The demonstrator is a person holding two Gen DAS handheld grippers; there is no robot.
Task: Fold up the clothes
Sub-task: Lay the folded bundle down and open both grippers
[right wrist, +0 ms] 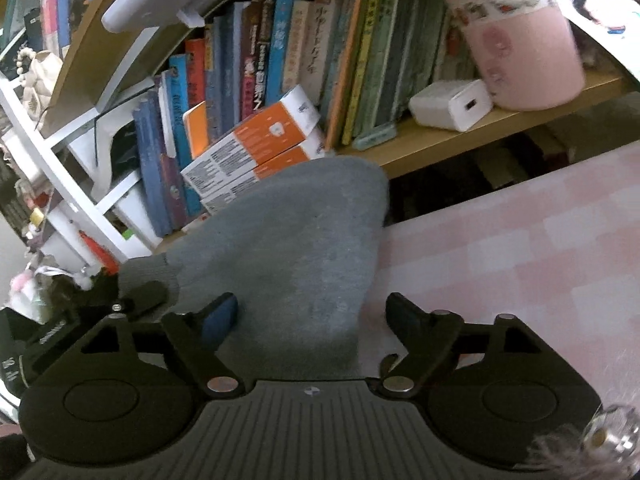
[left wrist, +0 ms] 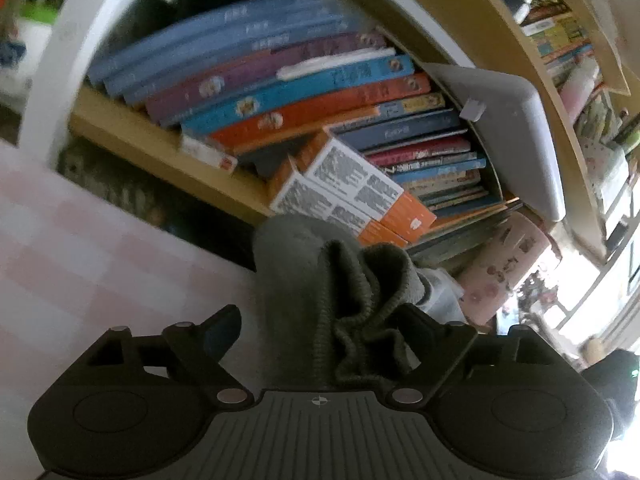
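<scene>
Grey-green knit garment [right wrist: 288, 248] spread on the pink checked tabletop [right wrist: 520, 264], long axis running away toward the bookshelf [right wrist: 500, 124]. Left tongs [left wrist: 320, 320] wide, bunched ribbed hem lying loose between them, unpinched. Right tongs [right wrist: 312, 312] wide too, straddling the near right edge. Both equally near; neither gripping.

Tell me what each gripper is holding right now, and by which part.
Nothing is held. The left gripper stands open with the grey garment's ribbed cuff bunched loosely between its jaws. The right gripper is open over the garment's edge.
</scene>
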